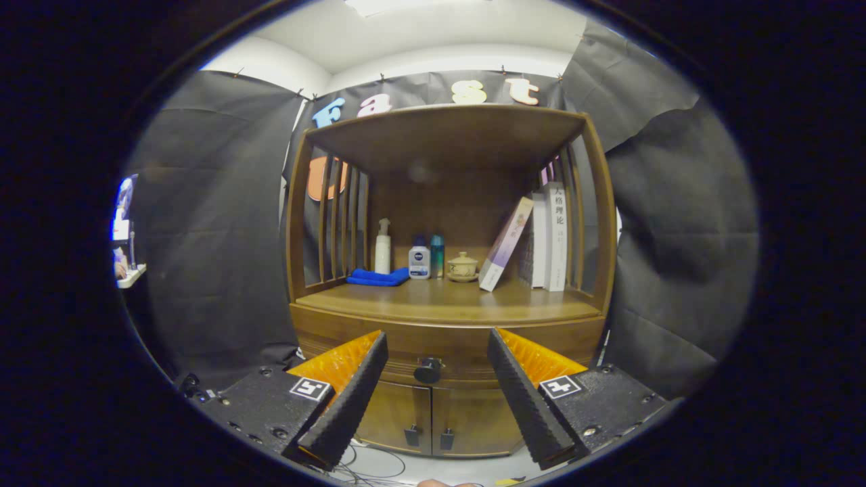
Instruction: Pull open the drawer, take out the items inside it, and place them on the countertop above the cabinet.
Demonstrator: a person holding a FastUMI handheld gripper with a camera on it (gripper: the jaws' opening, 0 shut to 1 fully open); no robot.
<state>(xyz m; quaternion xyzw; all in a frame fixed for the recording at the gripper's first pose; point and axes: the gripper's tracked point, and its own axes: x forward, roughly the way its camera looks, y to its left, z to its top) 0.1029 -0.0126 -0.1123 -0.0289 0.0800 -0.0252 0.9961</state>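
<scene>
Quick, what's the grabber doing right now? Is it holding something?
Gripper: open, holding nothing; its fingers stand wide apart, with the closed drawer's dark knob just ahead between them.

Dim booth, ceiling light (pixel 379 5) overhead; shelf recess shadowed, focus sharp centrally, strong fisheye bending toward edges.

black cloth walls (pixel 210 223), white ceiling (pixel 440 34)

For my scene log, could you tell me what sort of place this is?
Probably a staged recording booth: black cloth walls surround a wooden cabinet holding books and toiletries. The open gripper faces its drawer knob.
</scene>
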